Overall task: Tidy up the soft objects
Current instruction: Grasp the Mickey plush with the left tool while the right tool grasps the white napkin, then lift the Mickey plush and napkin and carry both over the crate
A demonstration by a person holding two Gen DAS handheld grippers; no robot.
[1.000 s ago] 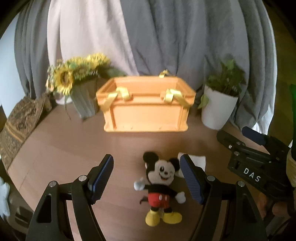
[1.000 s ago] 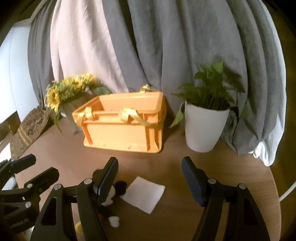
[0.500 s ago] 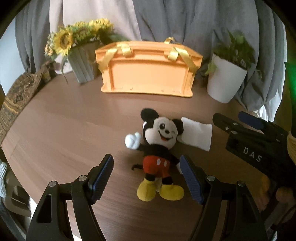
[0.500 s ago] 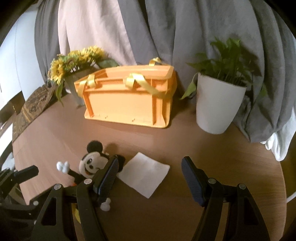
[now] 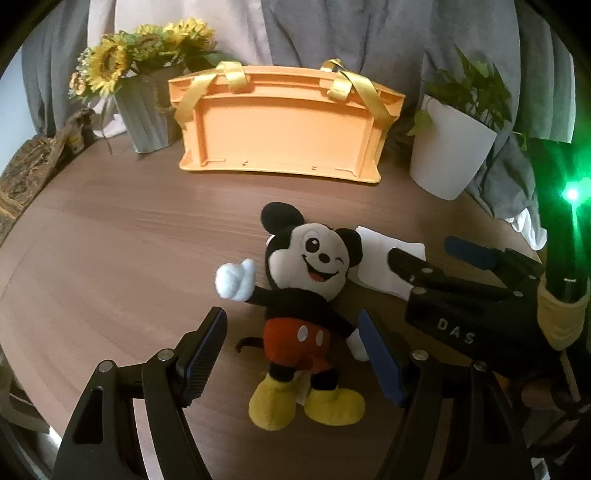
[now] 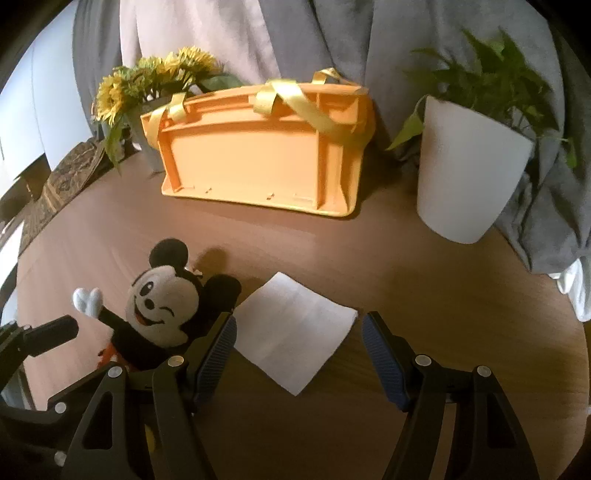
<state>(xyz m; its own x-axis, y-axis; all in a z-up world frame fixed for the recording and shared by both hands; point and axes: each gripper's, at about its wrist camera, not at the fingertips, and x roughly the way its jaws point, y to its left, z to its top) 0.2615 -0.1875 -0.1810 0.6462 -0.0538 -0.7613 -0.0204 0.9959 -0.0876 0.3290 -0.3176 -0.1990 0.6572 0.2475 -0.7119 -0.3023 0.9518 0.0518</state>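
Observation:
A Mickey Mouse plush [image 5: 303, 306] lies face up on the brown round table [image 5: 110, 258]. My left gripper [image 5: 295, 354] is open, with its fingers on either side of the plush's red shorts and legs. A folded white cloth [image 6: 291, 332] lies to the right of the plush's head. My right gripper [image 6: 299, 354] is open and hovers over the cloth's near edge. The plush also shows in the right wrist view [image 6: 159, 314]. The right gripper's body shows in the left wrist view [image 5: 461, 295]. An orange crate [image 5: 284, 125] with yellow straps stands at the back.
A grey vase of sunflowers [image 5: 144, 92] stands left of the crate. A white pot with a green plant [image 6: 469, 166] stands right of it. Grey and white curtains [image 5: 332, 29] hang behind. A patterned cloth [image 5: 26, 173] lies at the left table edge.
Both grippers have moved down and forward toward the table. The plush now sits between the left gripper's fingers, and the white cloth now sits between the right gripper's fingers. Both stay open.

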